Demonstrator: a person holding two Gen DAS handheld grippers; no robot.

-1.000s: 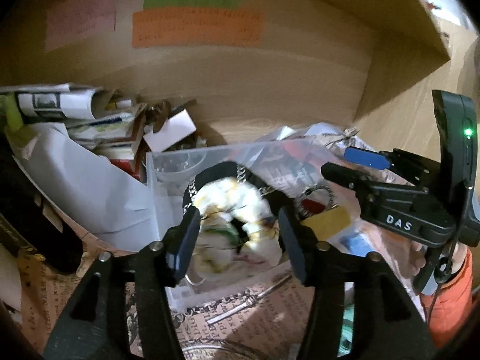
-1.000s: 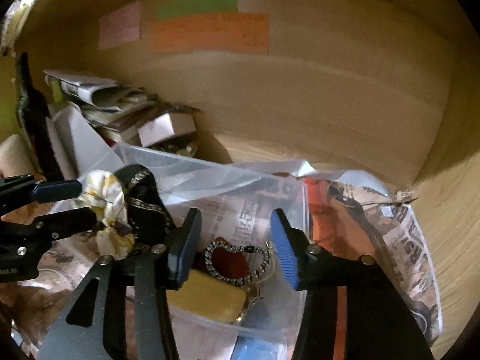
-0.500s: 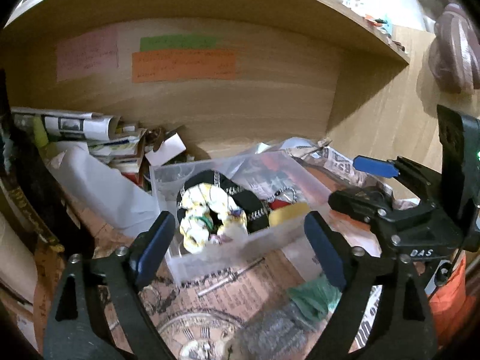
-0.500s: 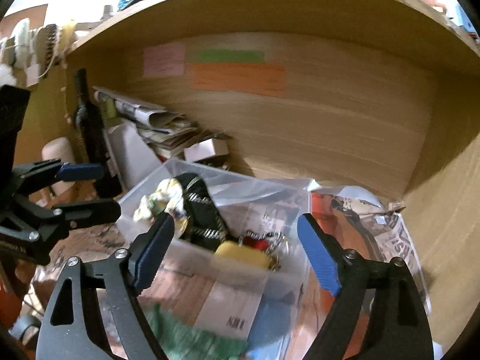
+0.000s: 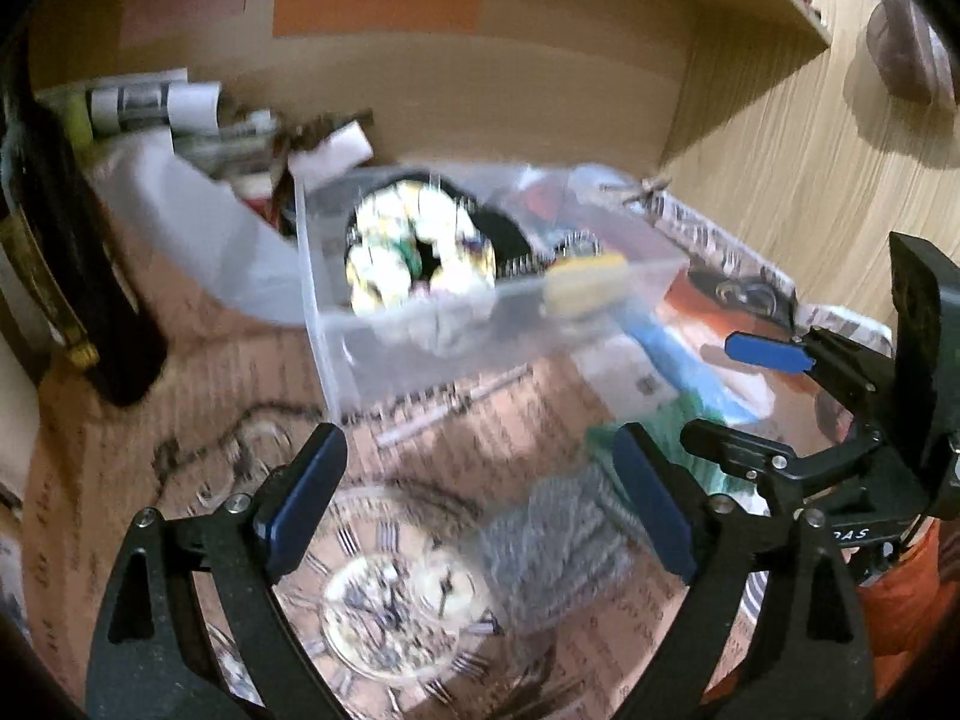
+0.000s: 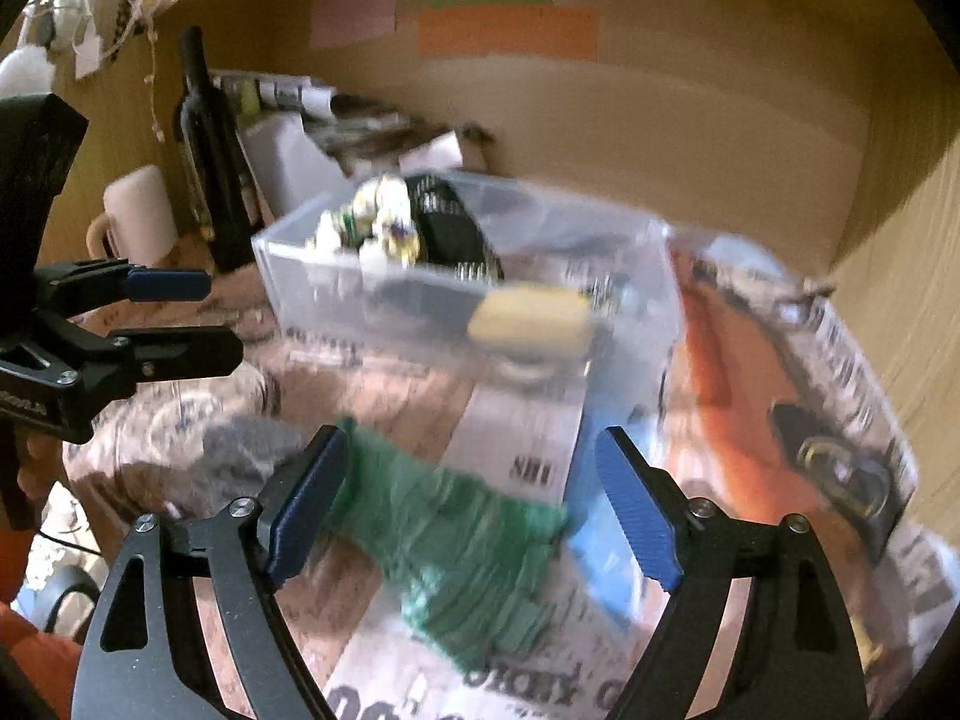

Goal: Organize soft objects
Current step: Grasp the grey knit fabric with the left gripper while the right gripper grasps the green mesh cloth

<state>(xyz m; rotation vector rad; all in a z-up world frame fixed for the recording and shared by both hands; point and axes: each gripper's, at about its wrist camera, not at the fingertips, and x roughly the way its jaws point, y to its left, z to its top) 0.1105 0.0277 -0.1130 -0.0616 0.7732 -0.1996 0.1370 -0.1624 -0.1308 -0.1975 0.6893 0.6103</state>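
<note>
A clear plastic box (image 5: 336, 324) (image 6: 282, 276) stands on the newspaper-covered shelf. In it lie a yellow-white scrunchie (image 5: 414, 252) (image 6: 378, 222), a black band with a chain (image 5: 498, 228) (image 6: 450, 228) and a yellow sponge-like piece (image 5: 585, 282) (image 6: 528, 318). A grey knitted cloth (image 5: 552, 552) (image 6: 246, 444) lies in front of the box, between my left gripper's open fingers. A green knitted cloth (image 6: 456, 546) (image 5: 690, 420) lies between my right gripper's open fingers. My left gripper (image 5: 474, 516) and right gripper (image 6: 468, 510) are both open and empty, back from the box.
A dark bottle (image 6: 207, 150) (image 5: 72, 276) and a white mug (image 6: 138, 216) stand at the left. Rolled papers and clutter (image 5: 180, 114) pile up behind the box. The wooden back wall carries coloured paper labels (image 5: 378, 6). The wooden side wall (image 5: 798, 168) closes the right.
My left gripper let go of the scrunchie, which now lies in the box. Both grippers opened wide and pulled back from the box, bringing the grey and green cloths into view.
</note>
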